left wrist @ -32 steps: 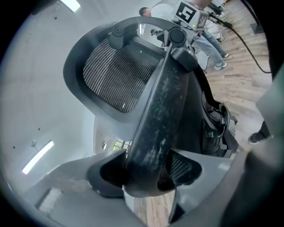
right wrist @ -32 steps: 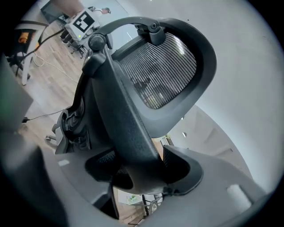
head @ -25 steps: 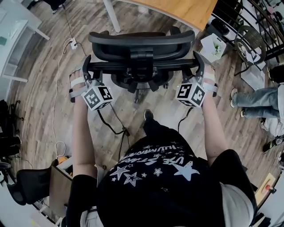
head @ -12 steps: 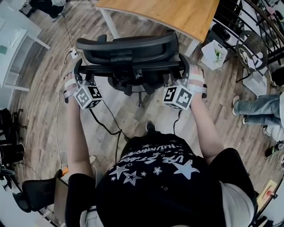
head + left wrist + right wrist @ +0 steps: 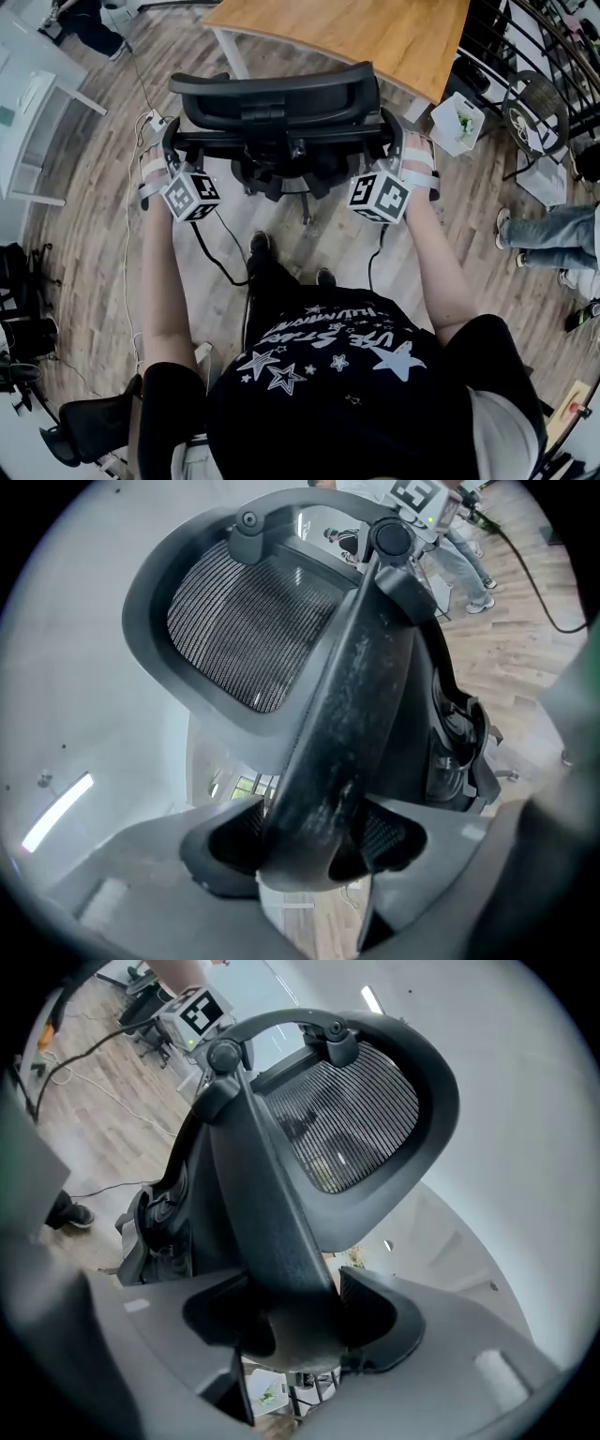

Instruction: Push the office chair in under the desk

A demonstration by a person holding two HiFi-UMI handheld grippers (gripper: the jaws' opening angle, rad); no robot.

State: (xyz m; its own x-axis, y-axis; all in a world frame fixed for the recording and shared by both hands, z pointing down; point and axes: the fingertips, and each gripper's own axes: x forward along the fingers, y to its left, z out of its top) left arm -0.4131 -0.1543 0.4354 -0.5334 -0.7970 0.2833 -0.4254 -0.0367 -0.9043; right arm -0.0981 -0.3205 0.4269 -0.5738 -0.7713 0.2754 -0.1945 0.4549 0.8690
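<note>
A black office chair (image 5: pixel 277 98) with a mesh back stands on the wood floor, its back toward me, just in front of the wooden desk (image 5: pixel 375 33). My left gripper (image 5: pixel 169 152) is shut on the chair's left side bar (image 5: pixel 356 686), both pads pressing on it. My right gripper (image 5: pixel 398 145) is shut on the right side bar (image 5: pixel 262 1185) in the same way. In the left gripper view the gripper (image 5: pixel 314 841) looks up along the bar to the mesh (image 5: pixel 248 630). The right gripper (image 5: pixel 295 1321) sees the mesh (image 5: pixel 352 1119) from the other side.
A white desk leg (image 5: pixel 232 52) stands left of the chair. Cables (image 5: pixel 211 258) and a power strip (image 5: pixel 155 122) lie on the floor. A white bin (image 5: pixel 457 117) and a wire chair (image 5: pixel 530 94) stand at right, near a person's legs (image 5: pixel 553 220). Another black chair (image 5: pixel 84 427) is at bottom left.
The chair has rolled toward the desk with both grippers on its side bars. I have stepped forward after it, and more of the desk top shows.
</note>
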